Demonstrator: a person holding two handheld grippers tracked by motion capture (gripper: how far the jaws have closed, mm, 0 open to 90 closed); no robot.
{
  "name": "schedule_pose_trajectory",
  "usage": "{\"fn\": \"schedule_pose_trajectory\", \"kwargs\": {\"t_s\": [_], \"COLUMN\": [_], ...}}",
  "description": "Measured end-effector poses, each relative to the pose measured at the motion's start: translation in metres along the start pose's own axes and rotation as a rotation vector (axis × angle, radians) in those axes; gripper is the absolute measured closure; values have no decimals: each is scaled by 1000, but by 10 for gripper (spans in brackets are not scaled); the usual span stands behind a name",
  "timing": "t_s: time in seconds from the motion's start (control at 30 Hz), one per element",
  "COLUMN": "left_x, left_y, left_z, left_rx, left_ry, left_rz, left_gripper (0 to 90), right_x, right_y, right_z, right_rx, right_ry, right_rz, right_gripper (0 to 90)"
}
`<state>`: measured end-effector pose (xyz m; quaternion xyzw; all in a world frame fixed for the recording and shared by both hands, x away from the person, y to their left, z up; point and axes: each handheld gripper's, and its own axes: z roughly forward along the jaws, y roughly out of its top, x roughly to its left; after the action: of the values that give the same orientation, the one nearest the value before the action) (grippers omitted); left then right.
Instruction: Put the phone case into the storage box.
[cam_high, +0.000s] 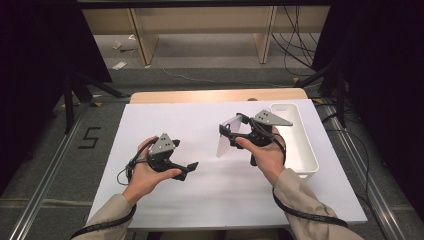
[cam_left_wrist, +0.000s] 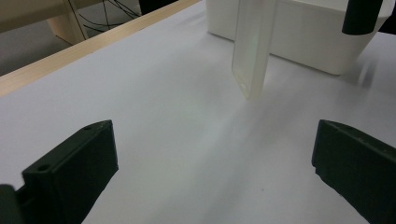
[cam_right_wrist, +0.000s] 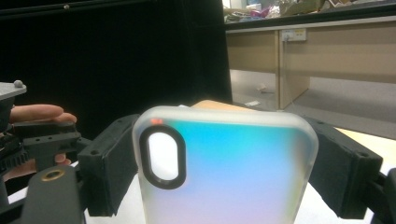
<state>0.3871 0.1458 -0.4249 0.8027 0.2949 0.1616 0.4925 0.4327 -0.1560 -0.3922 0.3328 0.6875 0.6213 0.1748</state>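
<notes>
A frosted translucent phone case (cam_high: 226, 140) with an oval camera cutout hangs upright over the white table top (cam_high: 200, 190). My right gripper (cam_high: 232, 132) is shut on it. In the right gripper view both black pads press on the long sides of the case (cam_right_wrist: 224, 177). My left gripper (cam_high: 187, 169) is held at the left of the table, jaws wide open with nothing between them, pointing toward the case. In the left gripper view the case (cam_left_wrist: 252, 51) shows edge-on ahead of the open gripper (cam_left_wrist: 210, 172), its lower corner just above the table.
A long white bin (cam_high: 311, 156) lies along the table's right side, just behind the case in the left gripper view (cam_left_wrist: 317, 44). A wooden strip (cam_high: 215, 95) edges the far side of the table. Beyond it are floor, cables and wooden furniture legs.
</notes>
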Motion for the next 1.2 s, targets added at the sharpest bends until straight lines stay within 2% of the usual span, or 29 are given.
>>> {"fn": "schedule_pose_trajectory", "kwargs": {"t_s": [0.5,1.2], "left_x": [9,11], "left_y": [-6,-8], "left_z": [-6,-5], "left_rx": [4,0], "left_ry": [34,30], "left_rz": [-1,-11], "left_gripper": [0,22], "right_x": [-9,-25], "right_y": [7,19], "right_z": [-7,-20], "right_rx": [-23,-56], "right_ry": [-32,-91], "right_rz": [3,0], "right_gripper": [183,183]}}
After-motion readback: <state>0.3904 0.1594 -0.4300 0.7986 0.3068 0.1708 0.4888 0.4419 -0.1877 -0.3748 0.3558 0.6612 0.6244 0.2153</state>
